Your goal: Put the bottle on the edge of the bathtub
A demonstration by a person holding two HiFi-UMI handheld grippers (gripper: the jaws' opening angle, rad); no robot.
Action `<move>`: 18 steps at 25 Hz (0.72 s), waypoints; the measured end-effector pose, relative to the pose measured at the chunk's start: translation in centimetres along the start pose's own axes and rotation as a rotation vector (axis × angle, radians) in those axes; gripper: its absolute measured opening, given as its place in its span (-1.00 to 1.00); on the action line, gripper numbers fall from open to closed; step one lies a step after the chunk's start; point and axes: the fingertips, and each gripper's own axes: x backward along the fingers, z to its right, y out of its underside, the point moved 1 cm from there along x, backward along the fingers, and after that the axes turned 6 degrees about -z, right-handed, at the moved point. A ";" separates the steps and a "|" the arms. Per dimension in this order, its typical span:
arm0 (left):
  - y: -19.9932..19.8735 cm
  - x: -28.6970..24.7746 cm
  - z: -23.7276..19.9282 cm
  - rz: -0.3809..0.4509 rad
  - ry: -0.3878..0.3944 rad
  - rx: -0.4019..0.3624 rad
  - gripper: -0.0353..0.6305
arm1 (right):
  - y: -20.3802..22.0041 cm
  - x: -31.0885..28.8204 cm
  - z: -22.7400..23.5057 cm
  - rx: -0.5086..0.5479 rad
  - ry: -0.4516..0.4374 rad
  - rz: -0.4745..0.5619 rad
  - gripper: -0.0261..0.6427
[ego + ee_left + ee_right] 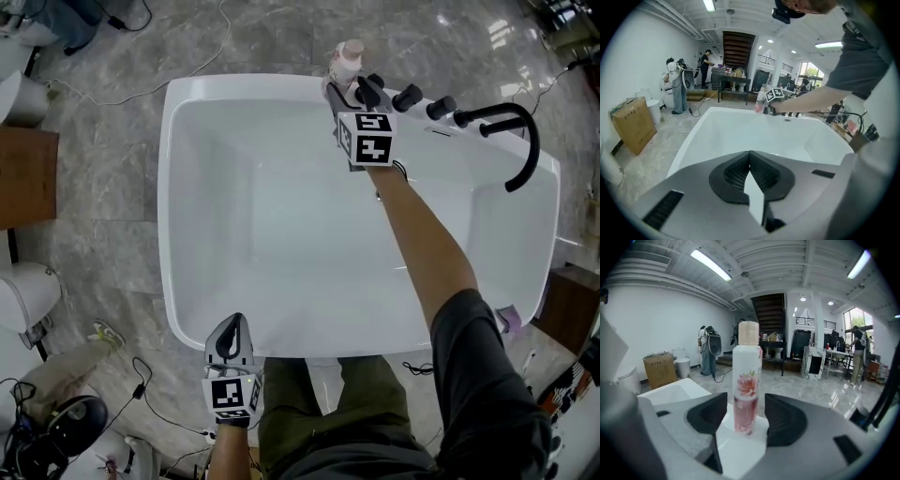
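A pink bottle point(347, 61) with a flower print and a pale cap stands upright on the far rim of the white bathtub point(173, 187). My right gripper point(344, 89) reaches across the tub to it. In the right gripper view the bottle point(746, 380) sits between the open jaws of the right gripper point(746, 420), with a small gap on each side, resting on the bathtub rim point(740, 451). My left gripper point(232, 326) hovers at the near rim, shut and holding nothing. The left gripper view shows the left gripper point(750, 157) with pads pressed together and the bottle point(760, 104) far across the bathtub point(693, 136).
Black knobs point(408, 97) and a curved black faucet point(511, 127) line the far rim to the right of the bottle. Toilets point(23, 291) and cables lie on the marble floor at left. A cardboard box point(633, 124) and a person point(677, 84) stand beyond.
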 end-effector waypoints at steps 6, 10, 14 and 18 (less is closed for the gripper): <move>-3.2 2.8 0.5 0.045 -0.009 -0.014 -0.88 | -1.3 5.3 -0.8 -0.027 -0.014 -0.004 -0.19; -6.4 5.2 1.7 0.093 -0.010 -0.043 -0.88 | -3.2 10.3 -0.9 -0.040 -0.034 0.010 -0.19; -10.3 7.5 2.7 0.149 -0.014 -0.073 -0.88 | -5.9 15.3 -1.2 -0.036 -0.048 0.028 -0.19; -13.5 9.7 4.2 0.205 -0.012 -0.100 -0.88 | -7.6 20.5 -2.0 -0.031 -0.068 0.049 -0.22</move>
